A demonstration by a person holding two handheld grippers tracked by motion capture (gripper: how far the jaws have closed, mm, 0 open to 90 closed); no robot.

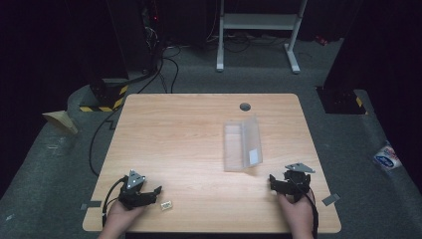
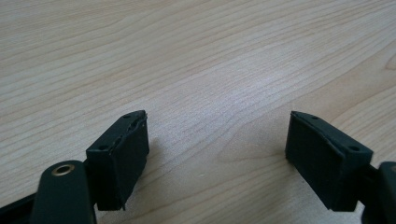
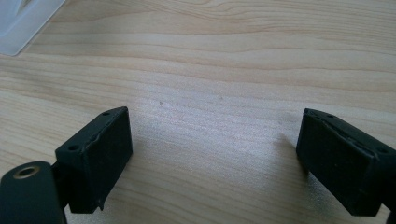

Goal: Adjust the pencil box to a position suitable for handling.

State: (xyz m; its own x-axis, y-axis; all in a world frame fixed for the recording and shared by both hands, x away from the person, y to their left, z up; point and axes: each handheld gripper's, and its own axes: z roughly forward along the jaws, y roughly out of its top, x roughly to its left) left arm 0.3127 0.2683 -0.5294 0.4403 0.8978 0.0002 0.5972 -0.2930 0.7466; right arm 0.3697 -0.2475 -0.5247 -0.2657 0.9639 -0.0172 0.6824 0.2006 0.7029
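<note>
Your two hands come in over the near edge of the bench (image 1: 199, 114), each wrapped around a black gripper with a grey three-cornered plate on top. Under your left hand (image 1: 119, 215), the left gripper (image 1: 158, 190) lies low near the front left corner, tilted toward the right, its jaws parted with only bare wood between them. In the left gripper view the matte black pads (image 2: 122, 156) are blocky and slab-sided, standing well apart over pale grain. Just beside those jaws, on the bench, lies a small pale oblong piece (image 1: 166, 204), too small to tell what it is made of; nothing grips it.

Your right hand (image 1: 294, 214) holds the right gripper (image 1: 273, 180) near the front right corner, pointing leftward, jaws spread wide and holding nothing. The right gripper view shows the same dark rubbery pads (image 3: 100, 154) hovering over smooth wood-grain laminate.

Farther in, right of centre, a clear plastic box (image 1: 242, 144) lies open, long and rectangular, with a white label on its right half. Its corner shows frosted in the right gripper view (image 3: 23, 23). Beyond it a round grey cable port (image 1: 245, 106) sits in the bench top.

Behind the bench, grey carpet runs to a white frame (image 1: 259, 35), loose black cables and dark surroundings.
</note>
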